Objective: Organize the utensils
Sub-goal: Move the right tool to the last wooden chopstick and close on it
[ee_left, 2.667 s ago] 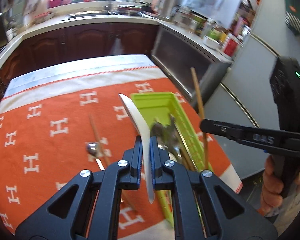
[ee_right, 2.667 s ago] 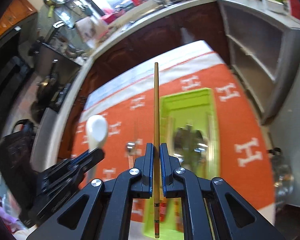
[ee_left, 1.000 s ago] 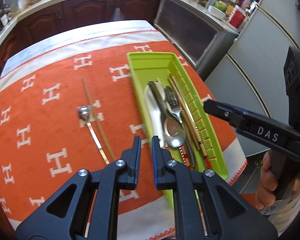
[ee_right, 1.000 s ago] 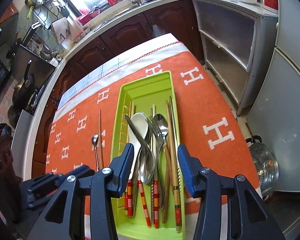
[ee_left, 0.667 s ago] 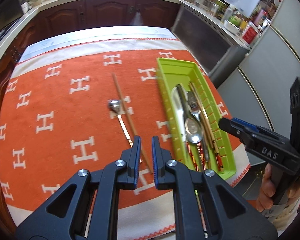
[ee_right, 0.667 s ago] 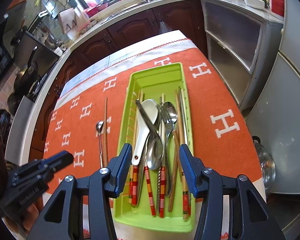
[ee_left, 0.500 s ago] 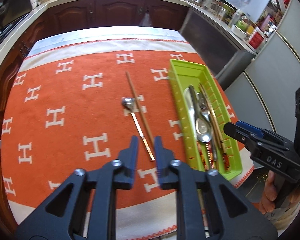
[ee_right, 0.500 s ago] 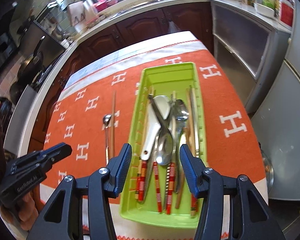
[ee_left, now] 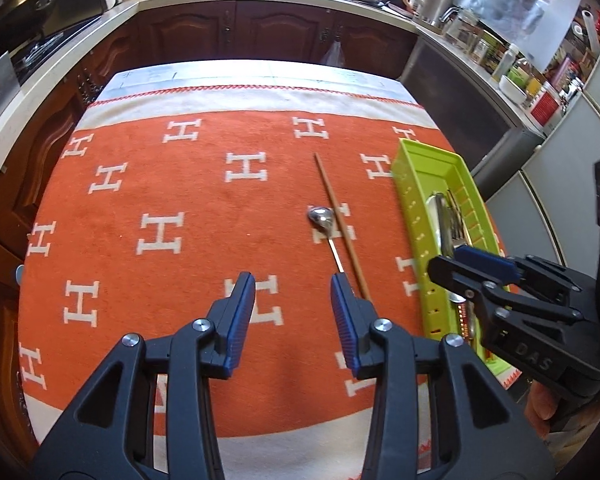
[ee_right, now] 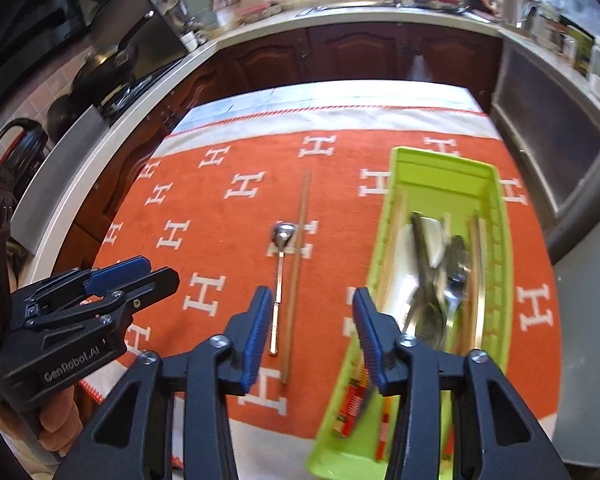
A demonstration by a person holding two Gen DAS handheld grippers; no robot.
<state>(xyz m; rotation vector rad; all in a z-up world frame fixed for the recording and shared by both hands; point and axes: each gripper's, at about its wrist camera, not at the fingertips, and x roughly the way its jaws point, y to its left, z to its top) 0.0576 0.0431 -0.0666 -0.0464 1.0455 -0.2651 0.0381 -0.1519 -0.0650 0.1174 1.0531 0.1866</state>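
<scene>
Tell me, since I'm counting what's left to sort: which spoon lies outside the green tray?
The small metal spoon lying on the orange cloth, beside a lone chopstick. The other spoons lie in the green tray with the other utensils.

My left gripper (ee_left: pixel 293 282) and right gripper (ee_right: pixel 308 306) are matt black plastic with ribbed blue pads (ee_left: pixel 240 312) and bright metal screws. The cloth (ee_left: pixel 204 208) under me is rough, napped orange fabric with white woven letters. The small spoon (ee_left: pixel 325 227) is polished, glossy metal. The single chopstick (ee_left: pixel 342 226) beside it is matt brown wood. The tray (ee_right: pixel 496 240) is smooth, slightly glossy lime plastic holding shiny metal cutlery (ee_right: pixel 428 280).
</scene>
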